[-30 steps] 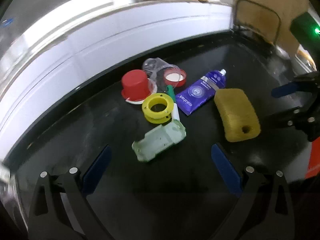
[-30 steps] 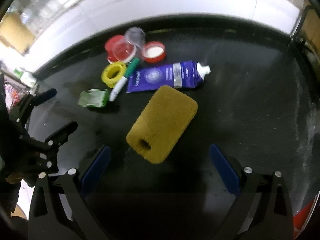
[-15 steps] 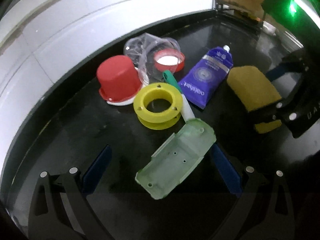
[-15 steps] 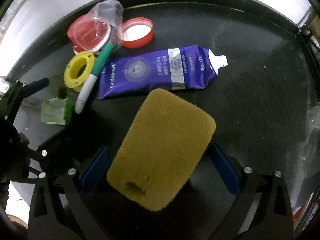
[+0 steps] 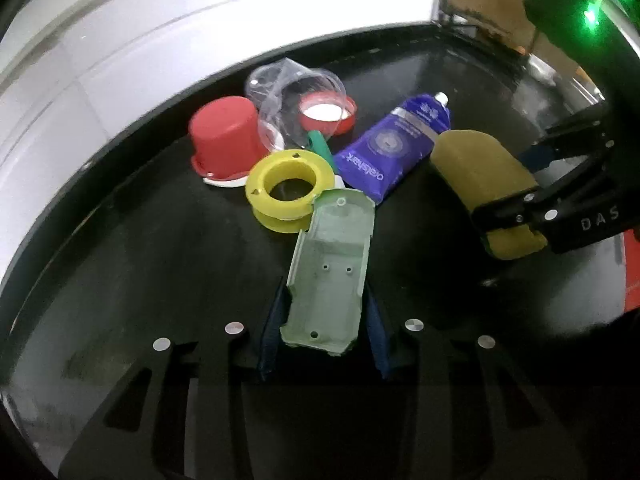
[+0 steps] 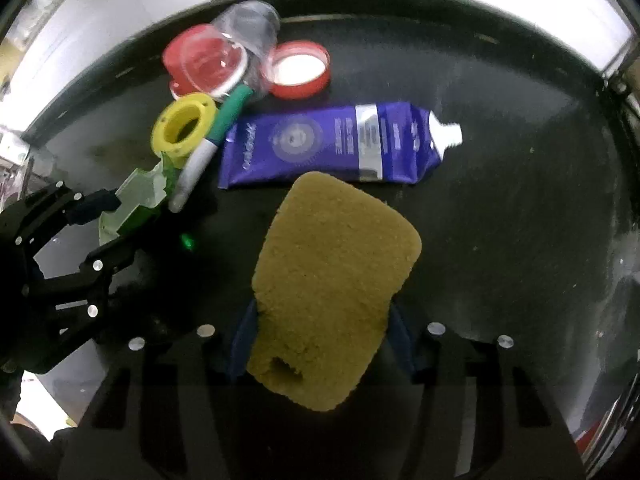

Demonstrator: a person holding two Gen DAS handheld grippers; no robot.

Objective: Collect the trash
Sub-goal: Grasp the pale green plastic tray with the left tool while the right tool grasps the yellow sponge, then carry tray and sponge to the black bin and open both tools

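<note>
left gripper (image 5: 325,320): angled down, jaws closing | right gripper (image 6: 320,344): steeply down, jaws closing, seemingly gripping

Sponge (image 6: 332,280) mustard yellow; tube (image 6: 332,148) purple with a silver band. Spool (image 5: 290,188) yellow, cup (image 5: 224,140) red, casing (image 5: 330,272) pale green. Table (image 6: 520,220) black.

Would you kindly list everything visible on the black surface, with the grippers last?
Green plastic shell: one, pale green, between the left fingers.
Sponge: one, yellow, between the right fingers.
Tube: one, purple, behind the sponge.
Spool: one, yellow, beside the shell.
Marker: one, green-capped.
Red cup: one, upturned.
Clear cup: one, crumpled.
Lid: one, red.
Left gripper: closing.
Right gripper: closing.
</note>
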